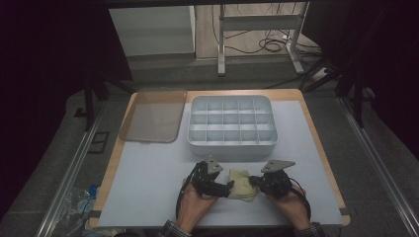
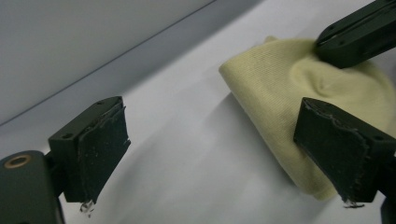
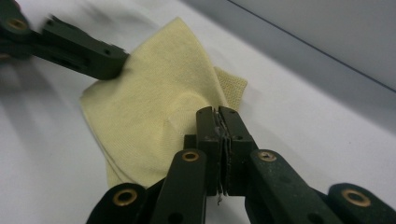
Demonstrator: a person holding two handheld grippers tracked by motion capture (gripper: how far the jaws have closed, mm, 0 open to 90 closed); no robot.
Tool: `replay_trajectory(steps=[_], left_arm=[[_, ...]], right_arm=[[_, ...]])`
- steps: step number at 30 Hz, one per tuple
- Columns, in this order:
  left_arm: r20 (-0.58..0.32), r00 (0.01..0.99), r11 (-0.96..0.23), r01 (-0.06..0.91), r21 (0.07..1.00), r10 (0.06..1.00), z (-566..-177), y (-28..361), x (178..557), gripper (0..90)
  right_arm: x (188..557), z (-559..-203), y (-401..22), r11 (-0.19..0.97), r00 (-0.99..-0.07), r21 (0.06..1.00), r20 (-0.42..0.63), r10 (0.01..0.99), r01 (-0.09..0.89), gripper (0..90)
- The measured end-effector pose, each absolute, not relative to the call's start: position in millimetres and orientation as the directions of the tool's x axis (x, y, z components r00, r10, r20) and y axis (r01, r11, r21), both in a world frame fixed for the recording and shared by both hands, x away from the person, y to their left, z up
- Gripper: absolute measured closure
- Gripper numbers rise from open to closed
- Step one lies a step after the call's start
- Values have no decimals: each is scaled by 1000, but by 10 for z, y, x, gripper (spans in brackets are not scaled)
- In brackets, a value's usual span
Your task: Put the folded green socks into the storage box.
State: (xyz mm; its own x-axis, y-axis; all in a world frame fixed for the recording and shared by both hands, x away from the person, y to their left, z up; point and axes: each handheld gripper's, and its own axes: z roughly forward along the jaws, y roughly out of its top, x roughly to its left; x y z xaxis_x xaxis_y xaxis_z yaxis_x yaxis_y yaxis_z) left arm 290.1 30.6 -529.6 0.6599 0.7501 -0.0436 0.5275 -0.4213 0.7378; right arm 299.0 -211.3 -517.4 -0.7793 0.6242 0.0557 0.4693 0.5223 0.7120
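Yellow cloth (image 1: 242,184) folded on the desk's (image 1: 148,187) near edge, right hand-held gripper (image 3: 218,122) pinched tight on its fabric, left hand-held gripper (image 2: 212,140) gaping wide at its edge, divided bin (image 1: 232,121) beyond, lid (image 1: 153,116) alongside

A white compartment box (image 1: 232,128) divided into a grid of cells stands near the far edge of the desk (image 1: 148,173), about midway across. Just beside it, toward the far left corner, a translucent lid (image 1: 153,116) lies flat
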Motion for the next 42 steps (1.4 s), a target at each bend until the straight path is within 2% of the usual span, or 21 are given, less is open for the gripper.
replay_trajectory(steps=[5,10,12,13,14,15,17,20,23,25,26,28,34,42], left_arm=[[-19,650,-443,539,717,759,-5361,274,2933,100],[-48,655,-433,550,715,754,-5392,275,2954,115],[-72,671,-432,552,713,738,-5380,283,2950,176],[-107,696,-435,553,711,710,-5369,288,2944,299],[-107,696,-435,553,711,710,-5369,288,2944,355],[-115,703,-436,552,711,702,-5364,286,2941,355],[-134,709,-435,558,707,692,-5357,284,2940,437],[-152,708,-426,567,705,689,-5355,281,2930,491],[-177,712,-415,572,708,680,-5359,276,2909,623],[-191,713,-410,578,706,675,-5362,274,2905,643],[-203,711,-402,583,706,673,-5364,270,2904,688],[-221,713,-396,589,705,665,-5367,268,2905,722],[-248,713,-384,598,704,656,-5379,283,2915,746],[-216,719,-397,579,712,661,-5375,267,2911,691]], right_arm=[[2998,-5174,-2140,521,-777,712,55,627,471,884],[3007,-5182,-2177,508,-769,715,63,636,479,887],[3006,-5186,-2179,504,-768,717,67,637,481,886],[2999,-5187,-2176,509,-771,719,57,635,473,885],[2999,-5187,-2176,509,-771,719,57,635,473,885],[2995,-5188,-2174,507,-770,721,56,636,472,883],[2987,-5189,-2173,508,-770,723,53,636,468,877],[2983,-5189,-2168,508,-770,724,50,635,466,873],[2980,-5188,-2163,509,-771,725,49,635,465,869],[2979,-5188,-2162,509,-772,725,48,634,464,868],[2979,-5189,-2164,509,-772,726,48,633,463,868],[2979,-5189,-2165,507,-772,726,51,634,464,868],[2978,-5171,-2168,498,-771,730,62,633,468,875],[3039,-5041,-2020,481,-788,762,64,612,435,891]])
